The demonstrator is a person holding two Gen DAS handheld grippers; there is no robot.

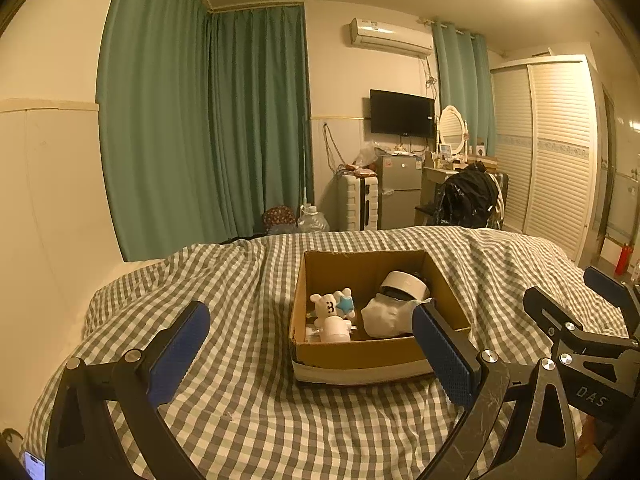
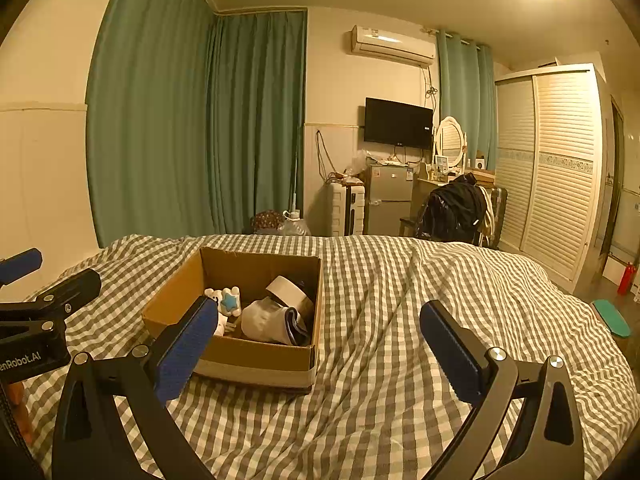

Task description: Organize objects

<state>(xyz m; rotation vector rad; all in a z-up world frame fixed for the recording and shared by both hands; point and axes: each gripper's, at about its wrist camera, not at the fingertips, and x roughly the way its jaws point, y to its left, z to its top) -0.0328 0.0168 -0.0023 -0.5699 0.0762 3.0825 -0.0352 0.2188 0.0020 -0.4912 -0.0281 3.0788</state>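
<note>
One cardboard box (image 1: 362,354) sits on the one checked bedspread (image 1: 224,312). Inside the box lie four things: one white bear toy (image 1: 326,306), one blue star (image 1: 345,304), one white cloth bundle (image 1: 384,316) and one white-banded round container (image 1: 404,285). Beyond the box: one television (image 1: 402,113), one air conditioner (image 1: 390,37).

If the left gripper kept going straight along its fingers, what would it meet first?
Most likely the cardboard box: the open left gripper points at its near wall, with only checked bedspread between. Depth is unclear, so it may pass above the rim toward the white bear toy.
</note>
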